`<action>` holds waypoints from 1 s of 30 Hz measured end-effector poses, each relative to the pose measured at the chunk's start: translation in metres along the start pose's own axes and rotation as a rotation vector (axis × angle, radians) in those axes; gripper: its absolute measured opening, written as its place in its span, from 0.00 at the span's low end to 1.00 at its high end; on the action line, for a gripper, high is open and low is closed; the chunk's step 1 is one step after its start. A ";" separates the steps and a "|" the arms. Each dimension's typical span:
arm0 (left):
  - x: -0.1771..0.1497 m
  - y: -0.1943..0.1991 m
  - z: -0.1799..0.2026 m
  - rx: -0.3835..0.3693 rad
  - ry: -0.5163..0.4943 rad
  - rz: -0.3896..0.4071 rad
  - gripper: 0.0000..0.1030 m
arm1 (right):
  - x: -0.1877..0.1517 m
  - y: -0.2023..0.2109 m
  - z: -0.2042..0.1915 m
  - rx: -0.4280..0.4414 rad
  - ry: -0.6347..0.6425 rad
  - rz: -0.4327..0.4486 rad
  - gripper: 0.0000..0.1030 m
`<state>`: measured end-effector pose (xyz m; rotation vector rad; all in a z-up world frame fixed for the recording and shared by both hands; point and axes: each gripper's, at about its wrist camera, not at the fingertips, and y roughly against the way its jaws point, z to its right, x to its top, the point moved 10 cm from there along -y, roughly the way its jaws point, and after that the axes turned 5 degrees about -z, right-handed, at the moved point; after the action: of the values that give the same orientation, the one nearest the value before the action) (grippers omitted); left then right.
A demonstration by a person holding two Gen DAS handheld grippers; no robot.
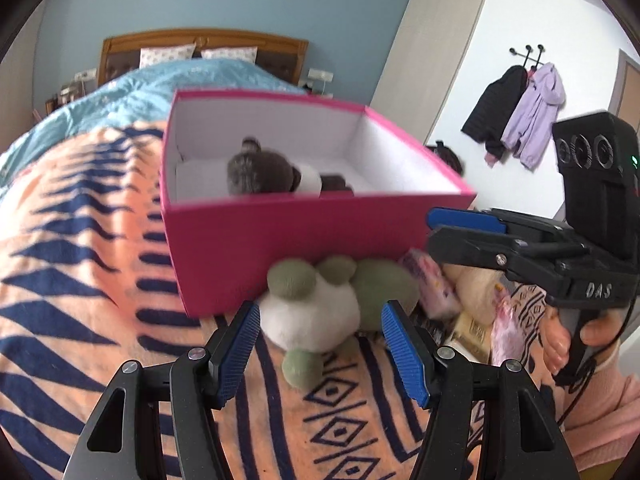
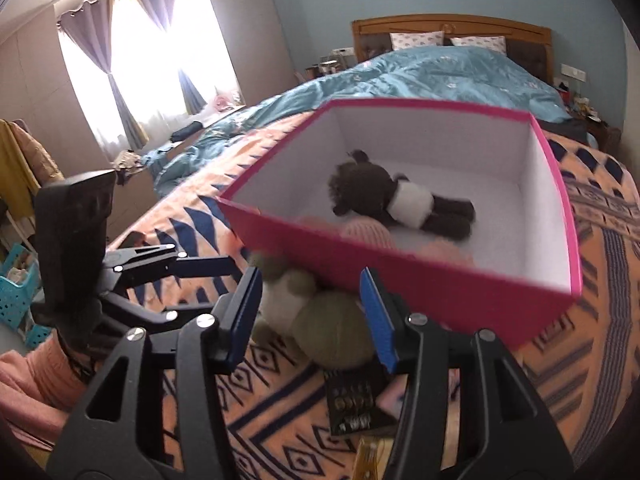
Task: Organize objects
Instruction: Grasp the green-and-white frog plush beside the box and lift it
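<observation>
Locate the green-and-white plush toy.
In both wrist views the green-and-white plush toy lies on the patterned blanket, against the pink box's near wall.

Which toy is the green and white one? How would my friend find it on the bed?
Find the big pink box on the orange patterned blanket. Right against the box's near outside wall lies the green and white plush toy, between the left gripper fingers. Unlike the dark brown bear lying inside the box, it has a white body with round olive-green parts.

A pink box (image 1: 304, 232), white inside, sits open on the blanket, holding a brown-and-white plush (image 2: 400, 200) lying down; a green-and-white plush (image 1: 320, 304), possibly a frog, touches its front wall.
</observation>
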<state>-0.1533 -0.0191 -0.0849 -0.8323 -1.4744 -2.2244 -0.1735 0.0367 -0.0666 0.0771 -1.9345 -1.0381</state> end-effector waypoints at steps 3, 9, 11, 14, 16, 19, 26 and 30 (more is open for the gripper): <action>-0.007 -0.012 -0.007 0.011 0.017 -0.034 0.63 | -0.012 -0.012 0.007 0.001 -0.043 -0.033 0.52; -0.015 -0.028 -0.014 0.000 0.056 -0.087 0.63 | -0.024 -0.031 0.012 -0.080 -0.026 -0.055 0.62; -0.016 -0.030 -0.013 -0.007 0.060 -0.094 0.63 | -0.024 -0.033 0.011 -0.106 -0.003 -0.061 0.62; -0.016 -0.036 -0.012 -0.003 0.061 -0.109 0.63 | -0.027 -0.039 0.006 -0.124 0.025 -0.082 0.62; -0.017 -0.039 -0.010 -0.008 0.059 -0.115 0.63 | -0.028 -0.042 0.000 -0.128 0.046 -0.092 0.62; -0.017 -0.043 -0.010 0.002 0.059 -0.125 0.60 | -0.035 -0.051 0.007 -0.189 0.042 -0.138 0.62; -0.016 -0.045 -0.008 -0.025 0.067 -0.127 0.54 | -0.038 -0.056 0.011 -0.137 0.014 -0.139 0.59; -0.016 -0.039 -0.001 -0.024 0.049 -0.115 0.53 | -0.037 -0.049 0.010 -0.122 0.010 -0.120 0.59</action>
<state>-0.1639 -0.0054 -0.1227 -0.7117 -1.5105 -2.3324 -0.1761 0.0276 -0.1281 0.1309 -1.8716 -1.2312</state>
